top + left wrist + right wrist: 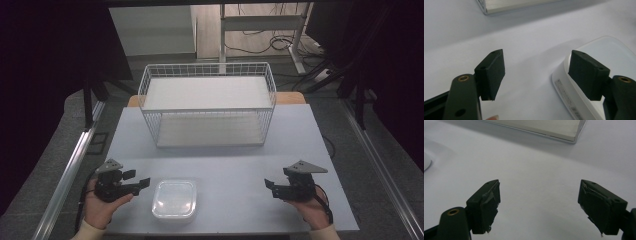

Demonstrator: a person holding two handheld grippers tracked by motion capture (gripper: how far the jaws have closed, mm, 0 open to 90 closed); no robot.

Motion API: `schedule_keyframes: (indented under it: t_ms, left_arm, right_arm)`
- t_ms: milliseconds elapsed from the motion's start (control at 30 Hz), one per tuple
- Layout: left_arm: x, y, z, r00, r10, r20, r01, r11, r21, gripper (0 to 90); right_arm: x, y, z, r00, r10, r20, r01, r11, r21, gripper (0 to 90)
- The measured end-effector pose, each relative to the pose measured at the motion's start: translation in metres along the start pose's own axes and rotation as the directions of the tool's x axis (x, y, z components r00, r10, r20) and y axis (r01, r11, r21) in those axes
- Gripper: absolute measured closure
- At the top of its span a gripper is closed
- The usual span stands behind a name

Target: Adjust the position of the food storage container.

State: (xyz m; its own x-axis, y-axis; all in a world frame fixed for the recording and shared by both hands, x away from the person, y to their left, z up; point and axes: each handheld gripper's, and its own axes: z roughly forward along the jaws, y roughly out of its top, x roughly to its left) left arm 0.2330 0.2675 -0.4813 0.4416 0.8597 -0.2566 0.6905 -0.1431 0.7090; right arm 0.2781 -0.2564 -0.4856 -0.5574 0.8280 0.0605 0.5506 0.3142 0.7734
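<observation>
Two grippers rest low at the near edge of the table (300, 150), one on each side, and nothing is held by either. At the far left, the left gripper (141, 183) sits in the person's left hand (102, 207) with its jaws spread apart; in the left gripper view one jaw overlaps the rim of the clear plastic container (599, 75), so it is just beside the box without gripping it. That container (174, 199), lidded and seemingly empty, lies flat on the table near the front edge, left of centre. Behind it, well apart, stands a white wire basket (207, 102) with a pale board inside, and nothing else in it. To the right, the right gripper (268, 185) hangs over bare table, its jaws also wide apart, well away from the container. Judging by this layout, the work is at its very start: the container is ungrasped, and picking it up and moving it, probably toward the basket, is all left to do.
</observation>
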Motion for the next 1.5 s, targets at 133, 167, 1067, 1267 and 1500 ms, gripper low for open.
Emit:
schedule_keyframes:
  t_ms: [133,167,1067,1267,1500]
  left_arm:
    - [-0.002,0.001,-0.007,0.9999,0.013,-0.003,-0.013,0.9996,0.024,29.7]
    - [-0.003,0.002,-0.009,0.9999,0.017,0.0,-0.017,0.9995,0.029,29.9]
    - [-0.016,-0.025,0.001,0.9941,0.048,0.098,-0.073,0.9601,0.27,82.2]
    - [-0.023,-0.027,0.008,0.991,0.054,0.123,-0.087,0.9539,0.287,88.3]
    - [-0.033,-0.021,0.022,0.9891,0.067,0.131,-0.104,0.9488,0.298,89.8]
  right_arm:
    - [0.0,-0.001,0.001,1.0,-0.003,-0.004,0.003,1.0,0.007,18.4]
    - [0.0,-0.001,0.001,1.0,-0.003,-0.004,0.003,1.0,0.008,18.4]
    - [0.0,-0.001,0.002,0.9997,-0.008,0.022,0.008,1.0,0.019,18.5]
    - [0.001,-0.002,0.003,0.9996,-0.012,0.026,0.011,1.0,0.023,18.4]
    - [0.002,-0.003,0.005,0.9995,-0.014,0.03,0.013,0.999,0.032,18.4]
